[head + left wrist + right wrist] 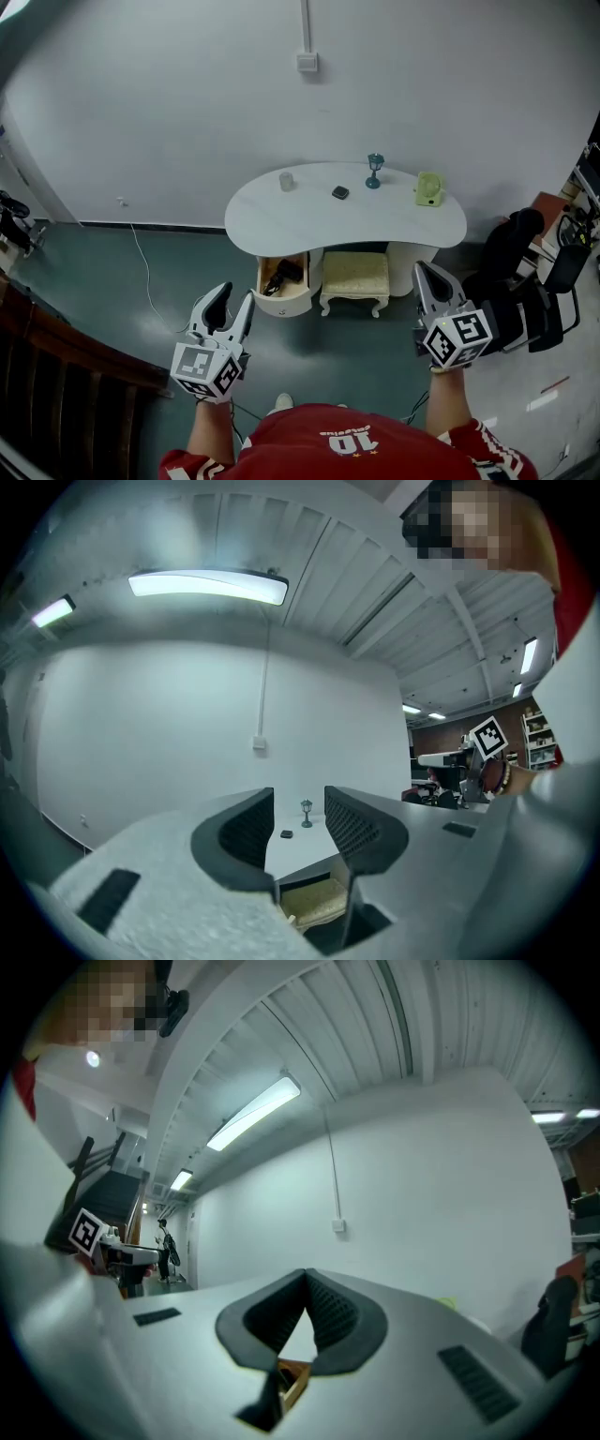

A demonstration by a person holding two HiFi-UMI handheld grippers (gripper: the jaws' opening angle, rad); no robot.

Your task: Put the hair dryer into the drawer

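A white vanity table [281, 220] stands against the wall. Under its left end a drawer [284, 300] stands open, and a dark hair dryer [282, 275] lies inside it. Both grippers are held well back from the table, over the floor, and point level toward it. My left gripper [235, 298] [298, 822] is open with nothing between its fingers; the tabletop shows through the gap. My right gripper [427, 274] [306, 1281] is shut, fingertips touching, and holds nothing. Below its jaws a wooden corner of the drawer [292, 1380] shows.
A cream-cushioned stool [354, 276] sits under the table beside the drawer. On the tabletop are a white cup [286, 181], a small black object [340, 192], a teal lamp [375, 170] and a green item [429, 189]. Black chairs [525, 281] stand at right; a cable [145, 272] trails at left.
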